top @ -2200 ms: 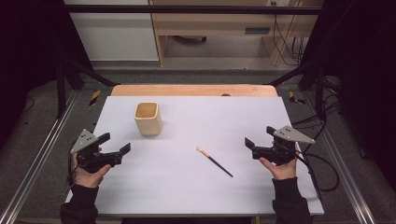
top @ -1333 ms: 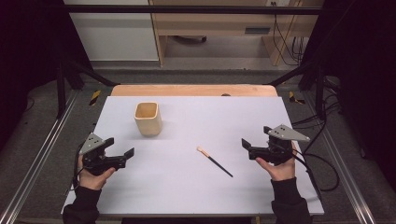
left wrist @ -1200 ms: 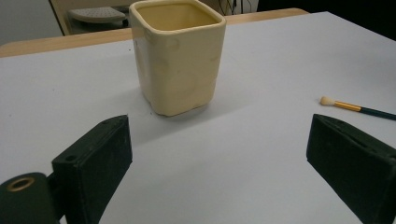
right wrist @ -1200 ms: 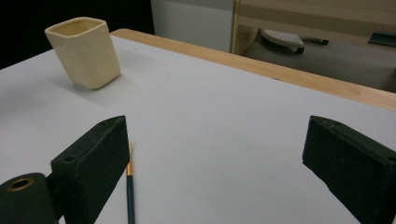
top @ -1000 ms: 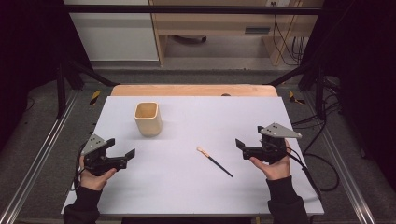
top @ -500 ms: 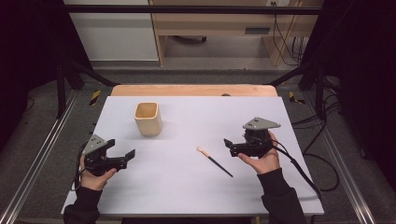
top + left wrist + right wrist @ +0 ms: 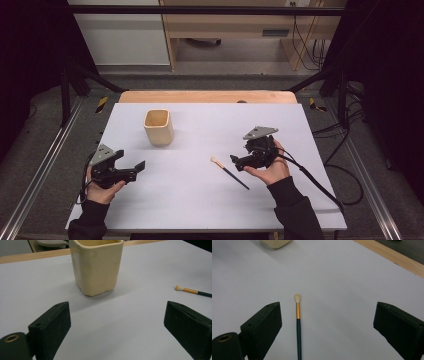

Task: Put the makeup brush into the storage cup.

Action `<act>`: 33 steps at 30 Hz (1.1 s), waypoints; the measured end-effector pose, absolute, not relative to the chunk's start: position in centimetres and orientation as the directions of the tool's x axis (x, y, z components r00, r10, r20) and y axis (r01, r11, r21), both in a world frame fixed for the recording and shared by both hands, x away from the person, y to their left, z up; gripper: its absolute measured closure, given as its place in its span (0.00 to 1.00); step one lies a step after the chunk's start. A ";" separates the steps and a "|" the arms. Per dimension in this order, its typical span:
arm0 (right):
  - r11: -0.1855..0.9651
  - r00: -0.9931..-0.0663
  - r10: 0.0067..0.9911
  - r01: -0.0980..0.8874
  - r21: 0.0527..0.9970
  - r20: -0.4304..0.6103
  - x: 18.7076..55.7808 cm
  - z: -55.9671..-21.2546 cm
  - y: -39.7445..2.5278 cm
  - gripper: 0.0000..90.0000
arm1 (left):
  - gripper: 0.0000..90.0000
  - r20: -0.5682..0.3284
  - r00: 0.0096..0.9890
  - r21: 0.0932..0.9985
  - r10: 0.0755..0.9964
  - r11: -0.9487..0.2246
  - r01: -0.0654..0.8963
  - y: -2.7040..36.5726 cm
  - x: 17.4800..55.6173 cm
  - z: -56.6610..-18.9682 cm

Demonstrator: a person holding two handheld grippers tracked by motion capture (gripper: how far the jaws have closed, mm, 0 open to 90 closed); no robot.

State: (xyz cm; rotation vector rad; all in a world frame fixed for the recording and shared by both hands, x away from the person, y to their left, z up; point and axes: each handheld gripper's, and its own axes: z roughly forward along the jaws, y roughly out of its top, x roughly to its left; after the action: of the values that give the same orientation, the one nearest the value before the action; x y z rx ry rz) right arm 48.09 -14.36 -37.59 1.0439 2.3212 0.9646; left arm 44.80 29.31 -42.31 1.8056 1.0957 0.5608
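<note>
1. The left gripper (image 7: 136,167) rests low over the white table sheet (image 7: 200,200) with its black jaws spread wide and nothing between them. Straight ahead of it, a little way off, stands the pale yellow square-sided ceramic cup (image 7: 96,265), upright and open at the top. It looks rigid, glazed and fairly weighty — likely slippery and breakable if knocked.

2. Beyond this gripper's right jaw, well apart, lies the tip of the slim dark-green-handled brush with a gold ferrule and a cream tuft (image 7: 191,291), flat on the sheet.

3. The right gripper (image 7: 235,161) hovers just over that brush, its jaws also wide apart and gripping nothing. In the right gripper view the brush runs lengthwise between the jaws, nearer the left one, tuft pointing away from the gripper.

4. The brush looks very light, stiff and thin, so I judge it may roll or skid when pinched. The soft tuft is the part to avoid — the best hold seems to be the handle just behind the ferrule, with the jaws closing across it.
</note>
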 end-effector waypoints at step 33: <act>0.604 -0.679 0.728 0.575 0.552 -0.090 50.5 -41.1 -10.7 0.13 | 0.08 -0.067 0.507 0.871 0.859 -0.198 0.450 29.1 44.9 -42.5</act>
State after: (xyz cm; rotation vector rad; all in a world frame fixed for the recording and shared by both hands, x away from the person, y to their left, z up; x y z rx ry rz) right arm 50.53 -10.69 -41.06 1.0580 2.5272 0.7114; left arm 44.88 29.07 -42.54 1.8280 1.0915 0.5570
